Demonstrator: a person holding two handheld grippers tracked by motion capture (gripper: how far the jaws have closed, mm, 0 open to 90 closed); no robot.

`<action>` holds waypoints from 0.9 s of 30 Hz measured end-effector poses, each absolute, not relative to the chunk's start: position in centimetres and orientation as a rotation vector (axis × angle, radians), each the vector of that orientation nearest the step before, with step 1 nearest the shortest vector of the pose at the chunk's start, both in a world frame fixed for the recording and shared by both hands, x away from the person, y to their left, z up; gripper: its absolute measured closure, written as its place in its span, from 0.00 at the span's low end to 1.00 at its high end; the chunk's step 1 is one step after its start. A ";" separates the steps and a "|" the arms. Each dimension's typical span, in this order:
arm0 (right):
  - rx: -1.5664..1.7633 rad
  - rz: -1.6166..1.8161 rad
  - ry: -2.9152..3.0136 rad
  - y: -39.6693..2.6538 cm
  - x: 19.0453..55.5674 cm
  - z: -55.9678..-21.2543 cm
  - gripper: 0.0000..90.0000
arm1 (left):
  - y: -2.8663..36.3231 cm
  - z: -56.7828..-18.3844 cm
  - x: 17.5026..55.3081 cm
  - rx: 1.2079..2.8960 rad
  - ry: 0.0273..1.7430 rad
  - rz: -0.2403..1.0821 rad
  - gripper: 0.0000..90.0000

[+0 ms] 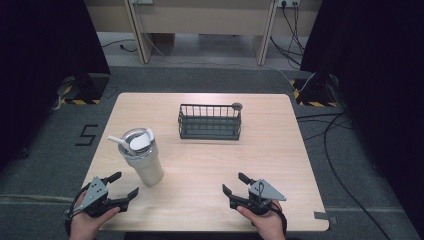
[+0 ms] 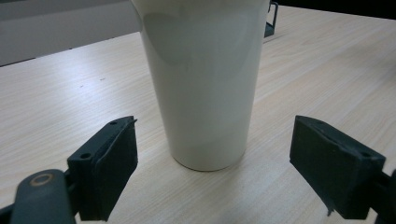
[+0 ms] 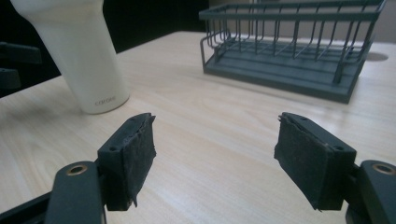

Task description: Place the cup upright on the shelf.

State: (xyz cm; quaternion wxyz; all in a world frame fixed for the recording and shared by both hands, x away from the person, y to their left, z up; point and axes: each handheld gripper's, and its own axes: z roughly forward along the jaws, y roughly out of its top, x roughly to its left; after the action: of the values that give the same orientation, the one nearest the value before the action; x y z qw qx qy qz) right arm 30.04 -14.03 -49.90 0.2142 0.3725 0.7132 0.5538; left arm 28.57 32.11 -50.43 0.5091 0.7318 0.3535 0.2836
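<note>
The white cup [image 1: 142, 156] is being stood near the table's [image 1: 200, 200] front left, just ahead of the left gripper [image 1: 123, 185]. Both grippers' jaws are being held wide apart, empty; the right gripper [image 1: 236, 183] is being kept well away. Probably the cup is about to be grabbed, so the left jaws need moving around it.

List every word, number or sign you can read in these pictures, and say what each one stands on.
"5": a dark figure marked on the grey floor left of the table.
A small grey word near the base of the cream tumbler, seen in the right gripper view: too blurred to read for certain.
Yellow-and-black hazard stripes on the floor: a sign, with no words.
</note>
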 end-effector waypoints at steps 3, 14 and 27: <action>1.041 1.498 1.989 -13.9 30.1 -50.0 0.31 | 32.1 -50.4 28.5 1.763 0.850 0.685 0.16; 1.035 1.469 1.987 -13.6 30.0 -49.8 0.28 | 32.1 -50.5 28.4 1.761 0.854 0.683 0.16; 0.901 1.511 2.041 -10.1 31.9 -48.6 0.24 | 32.0 -50.4 28.4 1.759 0.850 0.683 0.16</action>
State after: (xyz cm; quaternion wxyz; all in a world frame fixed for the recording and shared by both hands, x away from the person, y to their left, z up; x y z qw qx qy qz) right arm 31.89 -10.15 -48.64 0.2217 0.3260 0.7387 0.5468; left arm 28.40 32.03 -50.43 0.5108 0.7308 0.3531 0.2836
